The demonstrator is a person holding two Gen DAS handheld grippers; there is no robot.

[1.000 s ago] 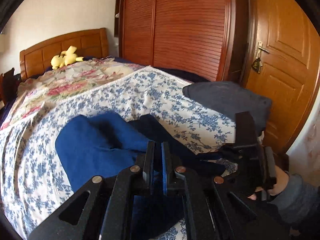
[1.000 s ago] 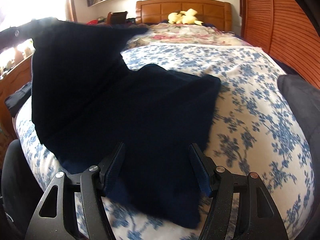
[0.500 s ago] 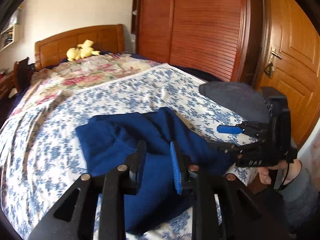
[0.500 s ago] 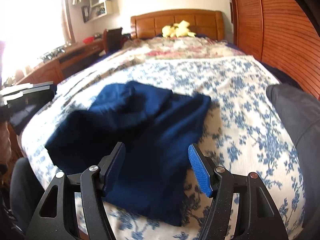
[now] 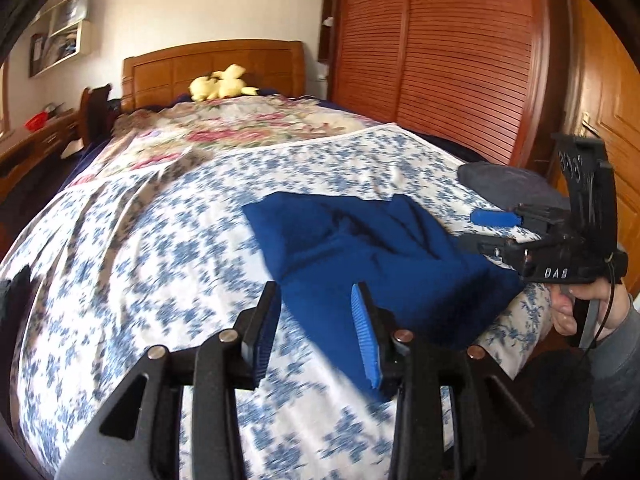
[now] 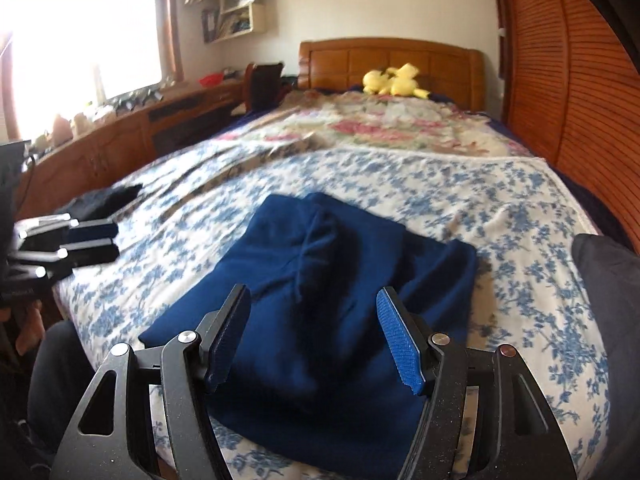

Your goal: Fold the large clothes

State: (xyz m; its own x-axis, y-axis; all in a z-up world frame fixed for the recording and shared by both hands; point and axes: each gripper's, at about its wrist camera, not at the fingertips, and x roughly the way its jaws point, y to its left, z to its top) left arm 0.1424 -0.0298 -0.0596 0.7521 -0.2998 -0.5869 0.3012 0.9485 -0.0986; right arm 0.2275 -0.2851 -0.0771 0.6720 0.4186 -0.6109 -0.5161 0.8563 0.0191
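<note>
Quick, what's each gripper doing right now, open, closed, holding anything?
Left gripper: open, jaws just been opening, nothing between them.
Right gripper: open, empty, above the blue garment.

The bed fills the room's middle, headboard at twelve o'clock. A blue-flowered sheet covers the near half; a pink-flowered quilt covers the far half up to the headboard. A yellow plush lies at twelve, right under the headboard. Dead centre on the blue sheet, a navy garment lies bunched and partly folded, its near edge at the foot of the bed. At three o'clock, on the bed's right edge, sits a dark grey cloth. At nine o'clock, on the left edge, lies another dark cloth.
</note>
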